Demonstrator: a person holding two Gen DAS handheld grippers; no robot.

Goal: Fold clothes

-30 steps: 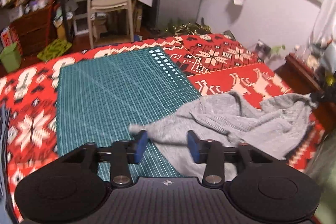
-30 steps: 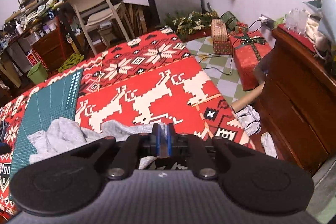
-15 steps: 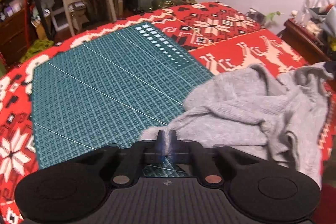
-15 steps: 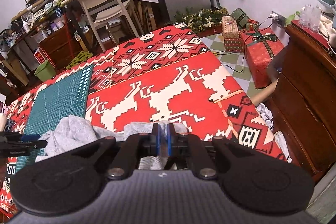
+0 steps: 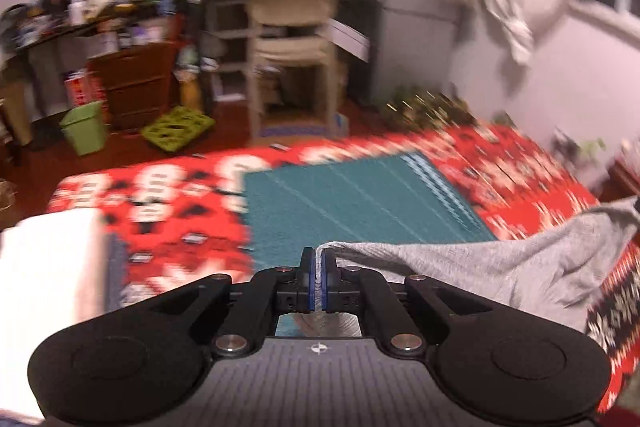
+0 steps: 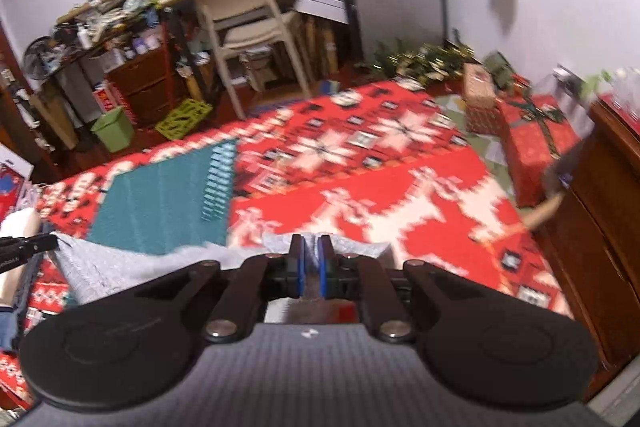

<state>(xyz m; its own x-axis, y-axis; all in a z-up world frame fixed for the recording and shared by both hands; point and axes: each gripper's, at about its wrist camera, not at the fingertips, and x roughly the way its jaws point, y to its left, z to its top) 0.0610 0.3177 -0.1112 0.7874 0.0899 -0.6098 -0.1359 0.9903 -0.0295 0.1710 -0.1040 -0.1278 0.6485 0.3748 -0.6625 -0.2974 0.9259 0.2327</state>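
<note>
A grey knit sweater (image 5: 480,275) hangs stretched between my two grippers above the bed. My left gripper (image 5: 319,261) is shut on one edge of it, and a thin fold of grey cloth shows between the blue pads (image 5: 307,275). From there the cloth runs off to the right. In the right wrist view my right gripper (image 6: 311,253) is shut on another edge of the sweater (image 6: 120,263). The left gripper (image 6: 28,247) shows at the far left, holding the cloth's corner. Below lie a green cutting mat (image 5: 352,203) and a red patterned blanket (image 6: 400,163).
A blurred white shape (image 5: 44,287) lies at the blanket's left edge. Beyond the bed stand a beige chair (image 6: 244,15), a green bin (image 6: 114,129) and cluttered shelves. A wooden dresser (image 6: 600,227) and a red gift box (image 6: 536,143) stand on the right.
My left gripper went from open to shut on the sweater's edge. Both grippers then rose and swung, lifting the sweater off the mat and pulling it taut between them.
</note>
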